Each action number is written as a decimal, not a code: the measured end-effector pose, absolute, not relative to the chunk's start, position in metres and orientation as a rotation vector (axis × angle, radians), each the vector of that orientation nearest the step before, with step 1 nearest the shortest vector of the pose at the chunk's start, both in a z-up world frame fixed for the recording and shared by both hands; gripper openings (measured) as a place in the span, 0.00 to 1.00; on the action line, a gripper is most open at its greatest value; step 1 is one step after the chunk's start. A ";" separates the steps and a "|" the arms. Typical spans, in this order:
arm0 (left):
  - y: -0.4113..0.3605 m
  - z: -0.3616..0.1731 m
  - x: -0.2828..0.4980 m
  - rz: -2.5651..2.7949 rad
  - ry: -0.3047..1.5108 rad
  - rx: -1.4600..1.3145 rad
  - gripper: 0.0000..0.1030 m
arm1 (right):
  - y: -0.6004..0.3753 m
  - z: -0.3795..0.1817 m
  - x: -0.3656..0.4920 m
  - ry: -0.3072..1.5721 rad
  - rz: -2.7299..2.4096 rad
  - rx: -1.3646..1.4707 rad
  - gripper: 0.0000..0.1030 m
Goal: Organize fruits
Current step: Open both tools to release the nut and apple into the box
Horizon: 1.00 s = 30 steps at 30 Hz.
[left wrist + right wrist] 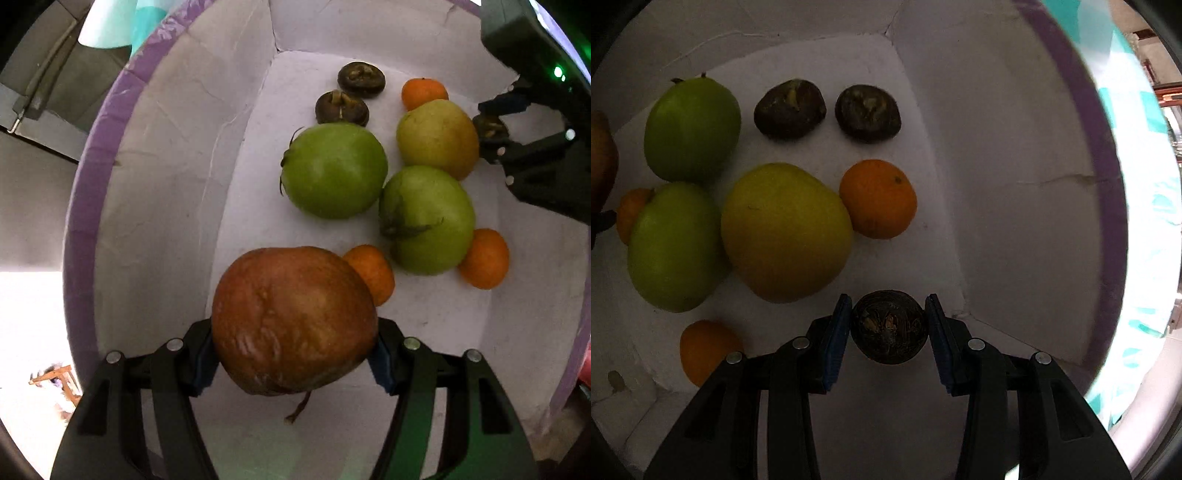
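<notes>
Both grippers are inside a white box with a purple rim (79, 206). My left gripper (293, 356) is shut on a large brown wrinkled fruit (291, 319) held just above the box floor. My right gripper (889, 328) is shut on a small dark round fruit (889, 326); it also shows in the left wrist view (491, 127) at the right. On the floor lie two green fruits (334, 170) (426, 219), a yellow-green fruit (785, 230), three small oranges (879, 199) (709, 350) (371, 273) and two more dark fruits (790, 109) (868, 112).
The box's white walls (997, 147) rise on all sides. Outside the rim, a teal and white cloth (1137, 184) shows on the right and a grey surface (40, 92) on the left.
</notes>
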<state>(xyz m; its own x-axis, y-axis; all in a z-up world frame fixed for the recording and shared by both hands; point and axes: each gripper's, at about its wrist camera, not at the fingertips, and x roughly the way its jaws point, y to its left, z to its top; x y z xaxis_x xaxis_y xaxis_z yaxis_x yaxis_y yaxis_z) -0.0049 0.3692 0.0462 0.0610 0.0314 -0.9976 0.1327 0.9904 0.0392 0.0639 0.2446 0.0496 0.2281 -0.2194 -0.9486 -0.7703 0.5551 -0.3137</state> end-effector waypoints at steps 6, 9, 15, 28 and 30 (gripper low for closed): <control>0.371 0.046 0.005 -0.073 1.520 0.124 0.64 | 0.241 0.047 0.069 1.340 0.510 -0.940 0.40; 0.375 0.043 0.004 -0.074 1.523 0.117 0.64 | 0.236 0.049 0.074 1.346 0.515 -0.941 0.41; 0.379 0.044 0.007 -0.078 1.521 0.118 0.65 | 0.236 0.057 0.078 1.343 0.508 -0.901 0.43; 0.371 0.050 -0.008 -0.079 1.482 0.118 0.67 | 0.233 0.091 0.088 1.202 0.388 -0.974 0.84; 0.370 0.055 -0.012 -0.083 1.460 0.123 0.67 | 0.231 0.097 0.083 1.173 0.367 -0.971 0.84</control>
